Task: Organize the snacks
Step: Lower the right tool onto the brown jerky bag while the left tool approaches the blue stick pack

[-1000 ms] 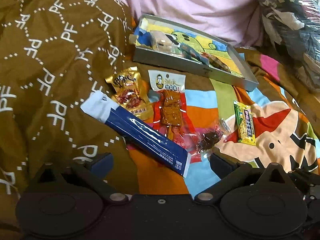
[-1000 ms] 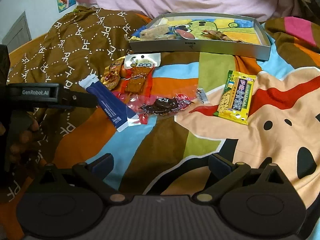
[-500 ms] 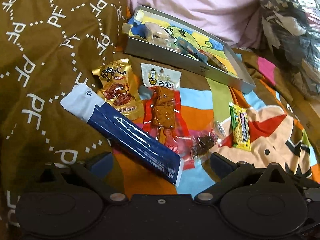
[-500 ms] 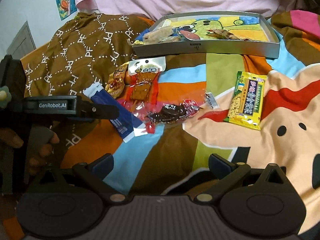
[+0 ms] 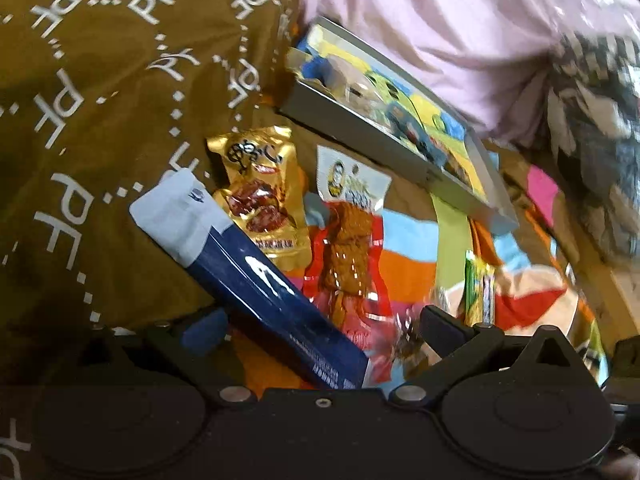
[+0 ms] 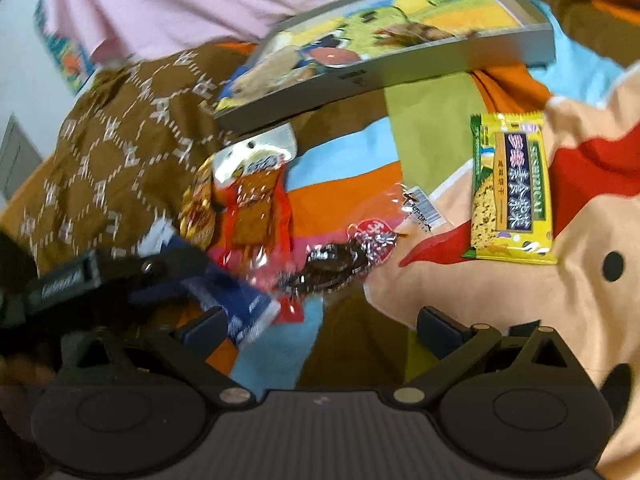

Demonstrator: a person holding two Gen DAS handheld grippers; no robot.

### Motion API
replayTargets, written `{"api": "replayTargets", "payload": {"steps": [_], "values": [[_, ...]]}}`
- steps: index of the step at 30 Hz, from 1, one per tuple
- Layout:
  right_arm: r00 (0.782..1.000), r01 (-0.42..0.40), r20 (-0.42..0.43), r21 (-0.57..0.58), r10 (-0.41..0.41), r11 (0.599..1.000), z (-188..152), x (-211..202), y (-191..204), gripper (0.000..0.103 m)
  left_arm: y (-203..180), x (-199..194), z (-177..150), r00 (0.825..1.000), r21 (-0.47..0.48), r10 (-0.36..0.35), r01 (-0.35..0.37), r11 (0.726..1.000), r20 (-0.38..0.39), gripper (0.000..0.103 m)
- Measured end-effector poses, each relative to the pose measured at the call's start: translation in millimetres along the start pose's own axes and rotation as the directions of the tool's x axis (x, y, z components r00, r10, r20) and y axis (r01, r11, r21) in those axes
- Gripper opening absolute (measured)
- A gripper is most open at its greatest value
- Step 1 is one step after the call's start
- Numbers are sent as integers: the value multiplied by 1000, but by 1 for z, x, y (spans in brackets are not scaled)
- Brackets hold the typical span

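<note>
Since a second ago the left gripper (image 5: 320,326) has dropped in close over the long navy-blue snack packet (image 5: 256,276), whose lower end now lies between its spread fingers, and both views have tilted and blurred. Its jaws stand wide apart, one pad at each side of the packet, not pressing it. From the right wrist view the left gripper (image 6: 160,268) shows as a dark bar reaching over that same blue packet (image 6: 236,300). The right gripper (image 6: 320,326) hangs open above the colourful cartoon bedspread (image 6: 560,320), holding nothing. Beside the blue packet lie a gold foil snack pouch (image 5: 260,200), touching its upper part, and a red-edged clear pack of brown dried tofu (image 5: 352,248). A clear wrapper with dark dried fruit (image 6: 332,268) sits just beyond, and a yellow-green rice cracker pack (image 6: 510,190) lies well apart. Farther back the grey shallow box tray (image 6: 420,70) already contains several snacks
</note>
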State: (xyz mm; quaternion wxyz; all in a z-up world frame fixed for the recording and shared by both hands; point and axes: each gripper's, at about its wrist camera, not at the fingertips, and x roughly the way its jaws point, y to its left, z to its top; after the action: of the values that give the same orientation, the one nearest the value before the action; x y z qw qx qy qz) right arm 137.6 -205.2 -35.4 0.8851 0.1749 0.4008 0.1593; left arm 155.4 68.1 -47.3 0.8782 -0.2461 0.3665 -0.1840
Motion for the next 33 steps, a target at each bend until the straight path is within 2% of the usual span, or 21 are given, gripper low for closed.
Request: {"api": "replayTargets", "payload": {"steps": [3, 5, 12, 15, 22, 27, 29, 33], "values": [[1000, -18, 11, 71, 17, 997, 7, 8, -4, 97, 3, -2, 0, 1000, -41, 0, 1, 999, 20, 98], [1000, -15, 13, 107, 14, 994, 11, 15, -6, 83, 4, -3, 0, 1000, -49, 3, -2, 999, 27, 96], [999, 7, 37, 160, -13, 987, 22, 35, -3, 65, 12, -8, 3, 999, -112, -8, 13, 994, 45, 90], [999, 12, 49, 172, -20, 985, 27, 43, 0, 63, 15, -10, 2, 999, -124, -1, 8, 992, 51, 83], [996, 48, 65, 115, -56, 992, 28, 53, 18, 61, 19, -12, 0, 997, -149, 42, -31, 988, 68, 58], [999, -7, 51, 202, -3, 979, 25, 54, 5, 62, 12, -11, -2, 997, -99, 29, -23, 995, 66, 51], [998, -23, 54, 243, 10, 970, 26, 55, 0, 67, 10, -9, -3, 998, -81, 20, -15, 997, 64, 51], [999, -2, 45, 254, -10, 967, 31, 60, 1, 65, 13, 0, -2, 999, -77, 9, -7, 997, 30, 51]]}}
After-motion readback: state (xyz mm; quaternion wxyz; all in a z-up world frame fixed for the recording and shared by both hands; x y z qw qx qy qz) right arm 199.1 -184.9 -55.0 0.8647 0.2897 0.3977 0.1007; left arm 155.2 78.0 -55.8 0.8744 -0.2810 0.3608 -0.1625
